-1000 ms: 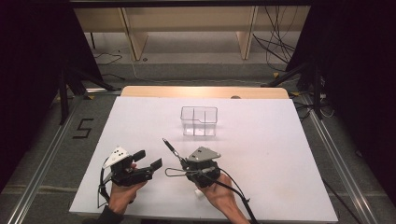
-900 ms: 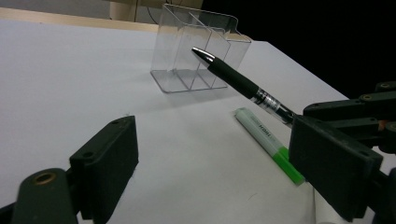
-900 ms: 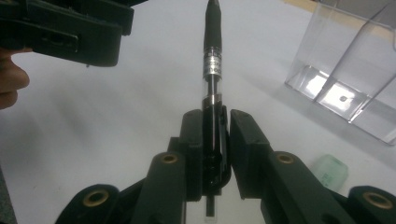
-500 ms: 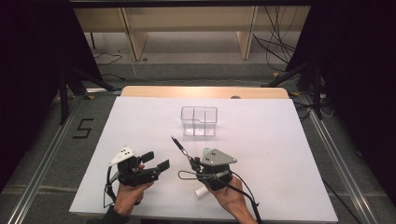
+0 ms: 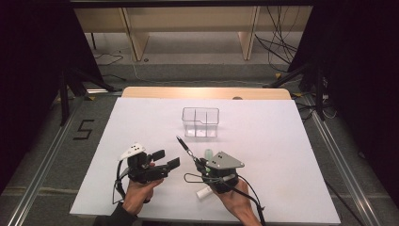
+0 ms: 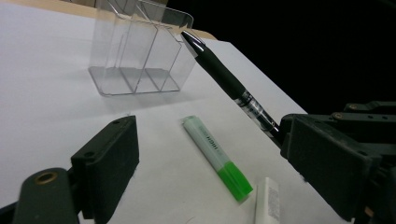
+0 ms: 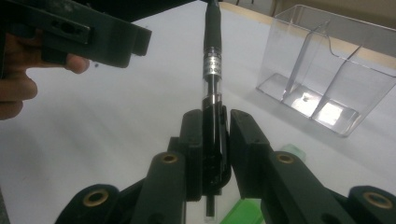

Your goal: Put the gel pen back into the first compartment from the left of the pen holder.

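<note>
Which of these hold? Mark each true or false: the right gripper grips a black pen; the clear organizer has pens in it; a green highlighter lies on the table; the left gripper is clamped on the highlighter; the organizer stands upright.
1. The right gripper grips a black pen. True.
2. The clear organizer has pens in it. False: its compartments look empty.
3. A green highlighter lies on the white table. True.
4. The left gripper is clamped on the highlighter. False: its jaws stand open with nothing between them, and the highlighter lies flat on the table.
5. The organizer stands upright. True.
</note>
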Available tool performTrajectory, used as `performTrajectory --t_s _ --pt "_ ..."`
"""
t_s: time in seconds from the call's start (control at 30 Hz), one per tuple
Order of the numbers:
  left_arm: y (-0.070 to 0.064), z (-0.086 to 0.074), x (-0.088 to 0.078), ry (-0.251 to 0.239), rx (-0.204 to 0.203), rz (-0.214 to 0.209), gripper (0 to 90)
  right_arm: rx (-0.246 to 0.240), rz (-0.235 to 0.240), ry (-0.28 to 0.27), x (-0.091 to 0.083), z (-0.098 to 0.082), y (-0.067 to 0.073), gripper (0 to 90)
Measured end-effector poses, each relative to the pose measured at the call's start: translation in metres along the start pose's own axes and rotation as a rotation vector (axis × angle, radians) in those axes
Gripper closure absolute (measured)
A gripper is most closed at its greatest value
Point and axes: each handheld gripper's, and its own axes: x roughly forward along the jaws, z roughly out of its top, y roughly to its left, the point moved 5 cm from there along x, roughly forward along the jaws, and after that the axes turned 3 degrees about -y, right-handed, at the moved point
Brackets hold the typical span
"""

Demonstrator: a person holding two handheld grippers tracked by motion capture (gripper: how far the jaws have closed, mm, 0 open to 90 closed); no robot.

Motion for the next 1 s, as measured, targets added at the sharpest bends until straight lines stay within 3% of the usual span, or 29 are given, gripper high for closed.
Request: performTrajectory --t_s 0.2,0.47,1.0 --pt "-0.008 0.005 0.012 0.018 -0.056 -0.055 16.0 -0.013 -0.001 -0.014 -0.002 0.000 0.001 76.3" --pt "-0.012 0.014 0.024 0.010 -0.167 -0.118 19.9 -0.037 -0.002 -0.030 -0.003 0.001 0.006 76.3" --pt "-0.009 0.017 0.029 -0.021 -0.315 -0.180 48.0 -0.060 -0.006 -0.064 -0.003 0.001 0.012 76.3"
